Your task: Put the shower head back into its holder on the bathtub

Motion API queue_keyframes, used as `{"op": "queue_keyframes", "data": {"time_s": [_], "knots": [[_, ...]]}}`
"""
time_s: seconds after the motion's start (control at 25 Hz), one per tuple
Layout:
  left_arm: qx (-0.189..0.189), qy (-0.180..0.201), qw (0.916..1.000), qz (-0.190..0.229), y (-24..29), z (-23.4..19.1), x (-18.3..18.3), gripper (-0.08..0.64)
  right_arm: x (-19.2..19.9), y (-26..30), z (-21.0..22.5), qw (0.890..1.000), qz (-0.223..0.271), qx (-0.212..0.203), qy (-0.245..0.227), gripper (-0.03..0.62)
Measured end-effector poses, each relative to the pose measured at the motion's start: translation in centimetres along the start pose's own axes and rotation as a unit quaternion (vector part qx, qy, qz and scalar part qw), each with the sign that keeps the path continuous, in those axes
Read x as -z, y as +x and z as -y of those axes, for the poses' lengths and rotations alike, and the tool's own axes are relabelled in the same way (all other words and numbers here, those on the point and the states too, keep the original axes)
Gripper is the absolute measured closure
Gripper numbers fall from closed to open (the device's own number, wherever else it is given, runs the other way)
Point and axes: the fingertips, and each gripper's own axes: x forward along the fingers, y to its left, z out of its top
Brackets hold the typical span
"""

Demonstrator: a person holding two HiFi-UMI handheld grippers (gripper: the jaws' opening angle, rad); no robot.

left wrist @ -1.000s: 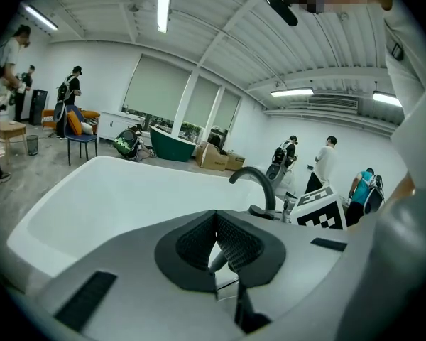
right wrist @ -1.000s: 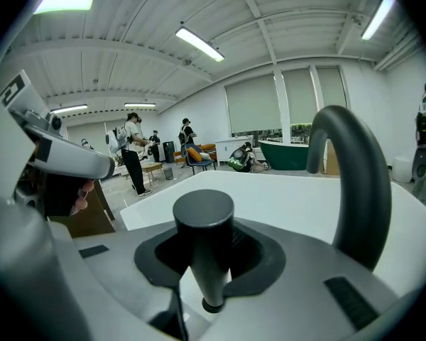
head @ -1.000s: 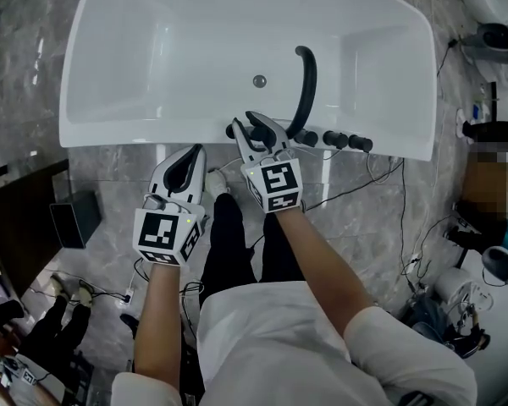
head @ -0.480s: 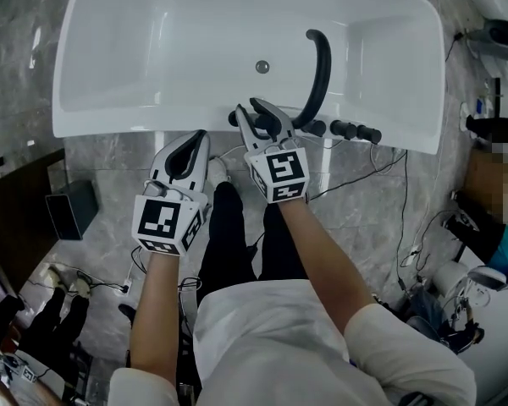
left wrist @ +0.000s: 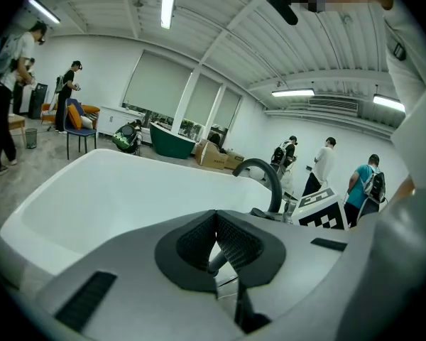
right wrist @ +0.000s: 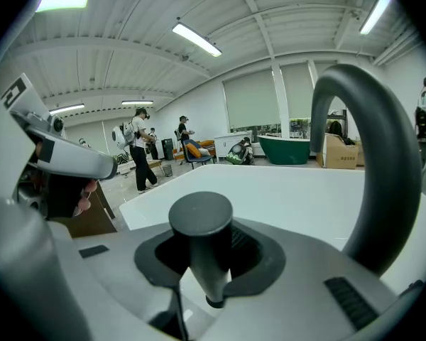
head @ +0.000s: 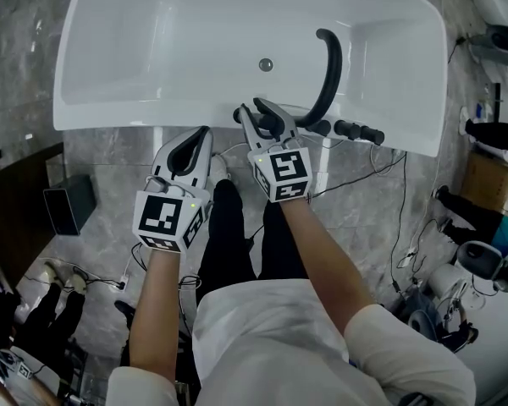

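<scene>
Head view: my right gripper [head: 256, 117] grips the shower head [right wrist: 201, 222] at the near edge of the bathtub [head: 118, 118]; my left gripper [head: 201, 135], closed and empty, hangs just outside.

Head view: looks steeply down from overhead, past both arms, onto the bathtub [head: 110, 108] and the floor beside it. Left gripper view: sits low and close behind its own fingers [left wrist: 237, 245], faces across the tub into the room. Right gripper view: likewise, hard by the curved spout [right wrist: 383, 155]. Shared by all three: tub and spout.
</scene>
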Motion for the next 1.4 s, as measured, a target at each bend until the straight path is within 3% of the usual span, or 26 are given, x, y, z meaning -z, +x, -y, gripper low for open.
{"op": "queue_keyframes", "data": {"time_s": [0.92,1.4], "knots": [[-0.010,-0.001,0.9999,-0.006,0.1,-0.2,0.2,0.549,1.7,1.5,-0.9,0.999,-0.018,-0.014,-0.025,0.475],[-0.023,0.001,0.9997,0.002,-0.9,0.2,-0.7,0.549,1.6,1.4,-2.5,0.997,-0.041,-0.055,-0.039,0.355]]}}
